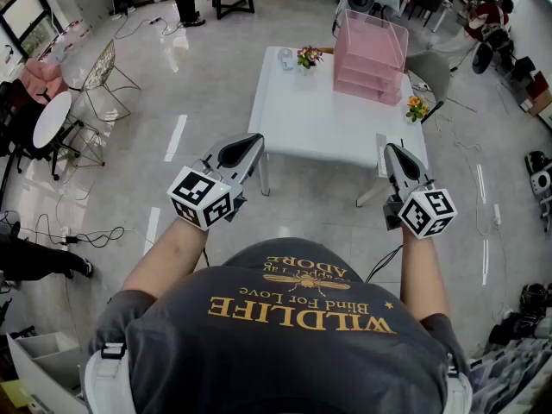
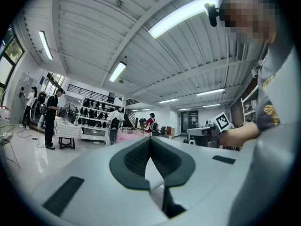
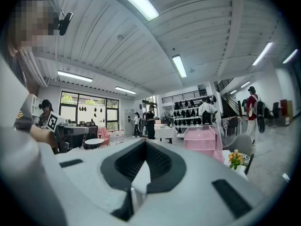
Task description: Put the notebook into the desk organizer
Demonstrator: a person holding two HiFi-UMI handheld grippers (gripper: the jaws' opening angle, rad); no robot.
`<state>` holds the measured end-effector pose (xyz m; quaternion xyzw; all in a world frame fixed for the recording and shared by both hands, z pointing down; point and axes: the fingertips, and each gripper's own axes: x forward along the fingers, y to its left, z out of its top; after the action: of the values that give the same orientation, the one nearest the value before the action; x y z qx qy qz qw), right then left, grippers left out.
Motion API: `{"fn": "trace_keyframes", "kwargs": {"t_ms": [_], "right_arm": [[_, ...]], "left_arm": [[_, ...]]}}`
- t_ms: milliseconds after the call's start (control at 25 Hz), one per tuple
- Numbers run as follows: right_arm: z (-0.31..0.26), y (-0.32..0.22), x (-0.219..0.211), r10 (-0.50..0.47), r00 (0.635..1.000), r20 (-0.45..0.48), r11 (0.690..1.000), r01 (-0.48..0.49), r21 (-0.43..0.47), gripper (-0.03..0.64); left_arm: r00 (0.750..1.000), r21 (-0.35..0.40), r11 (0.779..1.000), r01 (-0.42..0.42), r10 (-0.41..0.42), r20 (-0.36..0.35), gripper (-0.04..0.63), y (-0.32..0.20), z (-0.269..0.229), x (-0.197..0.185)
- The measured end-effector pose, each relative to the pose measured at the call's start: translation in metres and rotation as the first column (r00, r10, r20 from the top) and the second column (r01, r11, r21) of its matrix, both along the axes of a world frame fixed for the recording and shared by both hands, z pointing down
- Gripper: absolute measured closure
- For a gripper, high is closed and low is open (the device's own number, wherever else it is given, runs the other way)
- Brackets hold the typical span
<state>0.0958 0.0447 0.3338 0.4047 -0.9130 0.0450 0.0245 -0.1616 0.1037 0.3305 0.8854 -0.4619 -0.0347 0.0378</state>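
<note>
A pink desk organizer (image 1: 371, 54) stands at the far right of a white table (image 1: 302, 119); it also shows in the right gripper view (image 3: 203, 142). A thin grey flat thing (image 1: 380, 158) lies at the table's near right corner, partly behind my right gripper; I cannot tell whether it is the notebook. My left gripper (image 1: 257, 138) is held before the table's near left corner, shut and empty (image 2: 150, 140). My right gripper (image 1: 390, 148) hovers at the near right corner, its jaws closed together with nothing between them (image 3: 145, 142).
Two small flower pots (image 1: 309, 56) (image 1: 417, 107) sit on the table. A grey chair (image 1: 431, 72) stands to its right. A wire chair (image 1: 105, 76) and a round white table (image 1: 52, 119) are at the left. Cables (image 1: 78, 235) lie on the floor. People stand farther back.
</note>
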Motion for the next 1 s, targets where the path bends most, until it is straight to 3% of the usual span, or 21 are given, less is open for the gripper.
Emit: {"fn": "trace_keyframes", "kwargs": {"t_ms": [1000], "right_arm": [[-0.002, -0.017, 0.017, 0.023, 1.0, -0.006, 0.999, -0.023, 0.029, 0.617]], "left_arm": [[1.0, 0.014, 1.0, -0.007, 0.007, 0.005, 0.594, -0.013, -0.007, 0.021]]}}
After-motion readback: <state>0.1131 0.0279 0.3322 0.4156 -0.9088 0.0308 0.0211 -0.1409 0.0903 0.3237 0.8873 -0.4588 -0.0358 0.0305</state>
